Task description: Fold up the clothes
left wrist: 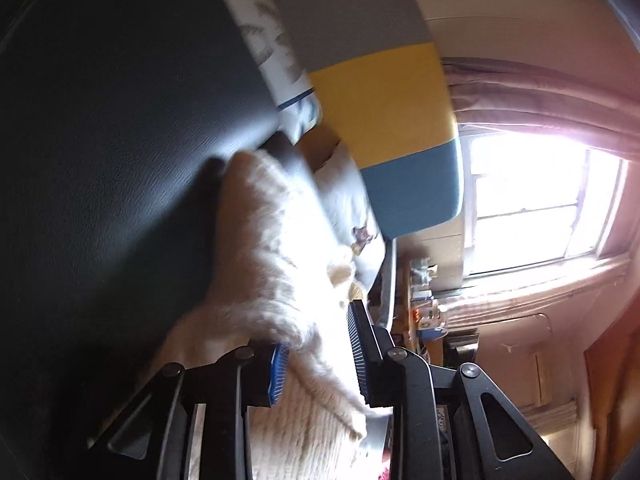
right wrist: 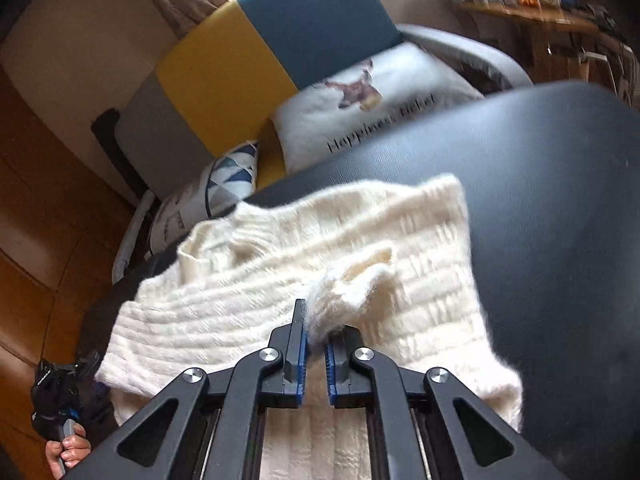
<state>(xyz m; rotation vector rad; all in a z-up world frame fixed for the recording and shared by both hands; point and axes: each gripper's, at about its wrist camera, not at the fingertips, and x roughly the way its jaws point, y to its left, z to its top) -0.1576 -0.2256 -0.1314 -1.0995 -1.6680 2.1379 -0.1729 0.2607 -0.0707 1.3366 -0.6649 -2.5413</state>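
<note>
A fluffy white knitted sweater (right wrist: 280, 280) lies spread on a dark table (right wrist: 540, 200). My right gripper (right wrist: 318, 336) is shut on a bunched sleeve cuff (right wrist: 352, 284) that lies over the sweater's body. In the left wrist view the sweater (left wrist: 264, 240) runs along the table's edge (left wrist: 120, 120). A thick fold of it fills the gap between the blue pads of my left gripper (left wrist: 316, 344), which is shut on it. The left gripper (right wrist: 56, 396) also shows at the sweater's lower left corner, held by a hand (right wrist: 70, 452).
Behind the table stands a sofa with a grey, yellow and blue back (right wrist: 224, 60) and printed cushions (right wrist: 360, 120). A cluttered wooden shelf (right wrist: 540, 12) is at the far right. A bright window (left wrist: 540, 200) with curtains is beyond.
</note>
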